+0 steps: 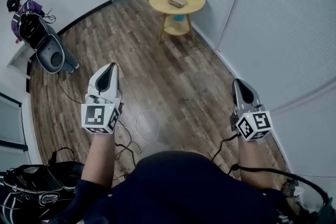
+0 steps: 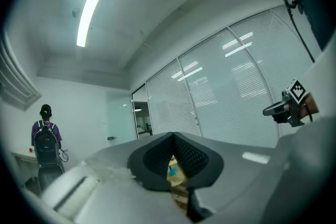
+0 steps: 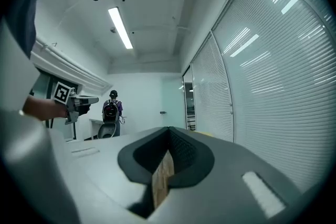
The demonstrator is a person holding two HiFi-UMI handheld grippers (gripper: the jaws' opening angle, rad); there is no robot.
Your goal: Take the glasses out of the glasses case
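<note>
At the far left a person with a dark backpack (image 1: pixel 23 12) stands at the wall beside a grey shell-shaped chair (image 1: pixel 50 51), well apart from the work. Next comes the grey left gripper (image 1: pixel 109 68), held in the air over the brown wood-plank floor (image 1: pixel 157 76); its jaws are pressed together at the tips and nothing is between them. Further on, at the far side of the room, stands the round light-wood table (image 1: pixel 195 1), and on its top lies the small tan glasses case (image 1: pixel 178 1), well apart from both grippers. It is too small here to tell if it is closed, and the glasses themselves cannot be seen. At the right, the grey right gripper (image 1: pixel 239 84) hangs near the glass wall with white blinds (image 1: pixel 283 34), its jaws also clenched on nothing. I judge the case to be light and rather stiff, with a smooth shell that may slide on the table when pushed, so one gripper should hold its lower half by the long sides while the other lifts the lid at the front edge. The glasses inside are probably thin and fragile; the bridge or a temple arm is a safer place to take hold than a lens.
</note>
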